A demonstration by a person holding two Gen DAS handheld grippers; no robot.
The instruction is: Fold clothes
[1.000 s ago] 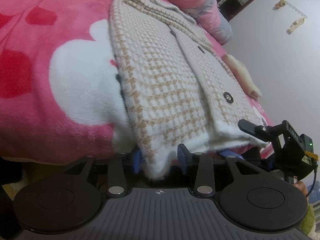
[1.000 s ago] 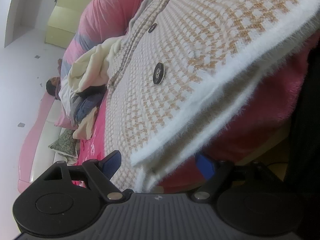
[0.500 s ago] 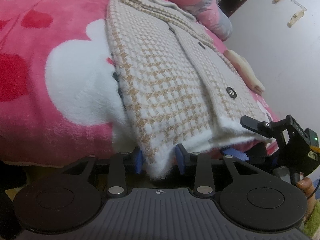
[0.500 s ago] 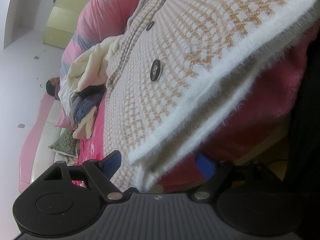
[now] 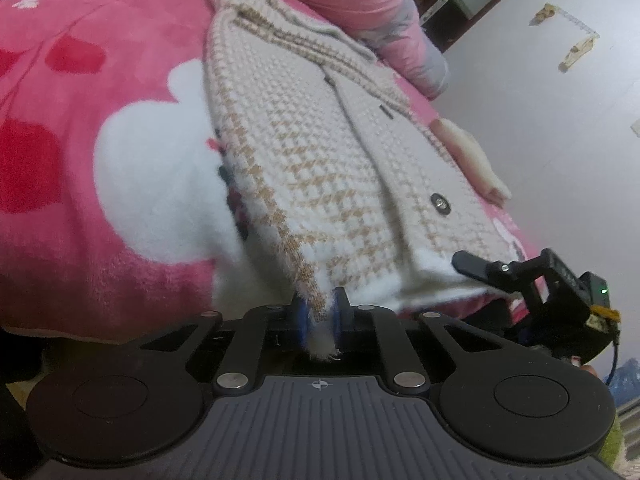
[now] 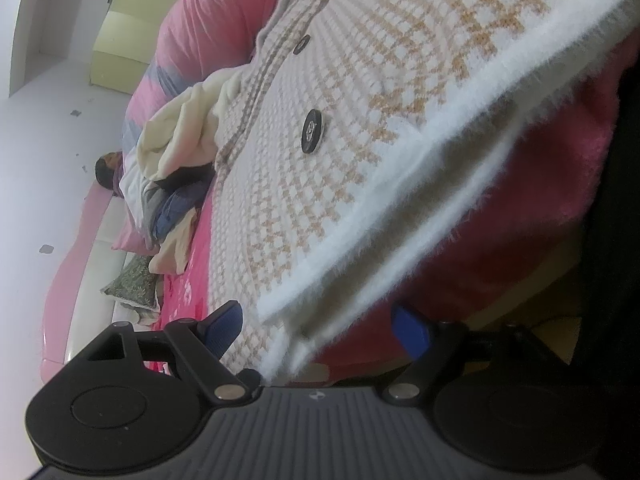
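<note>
Here is the left gripper (image 5: 320, 314), its 2 blue-padded fingers (image 5: 301, 316) pinched tight on the fluffy white hem corner of the cream and tan houndstooth knitted cardigan (image 5: 320, 152); a tuft of white fuzz pokes out below the pads. Beyond those fingers the cardigan stretches away flat over the pink fleece blanket with white and red shapes (image 5: 100, 168), its black round button (image 5: 440, 203) off to the right of the grip.

Over to the right gripper (image 6: 320, 330): its 2 blue-padded fingers (image 6: 410, 332) stand wide apart, and the same cardigan's (image 6: 360, 120) white hem edge hangs between them, not pressed by either pad. Another black round button (image 6: 311, 131) sits above and ahead of the fingers. To the left of them, farther off, a heap of cream and blue clothes (image 6: 172, 168) lies on the bed. In the left view, the right gripper (image 5: 532, 284) shows at the hem's far corner.
</note>
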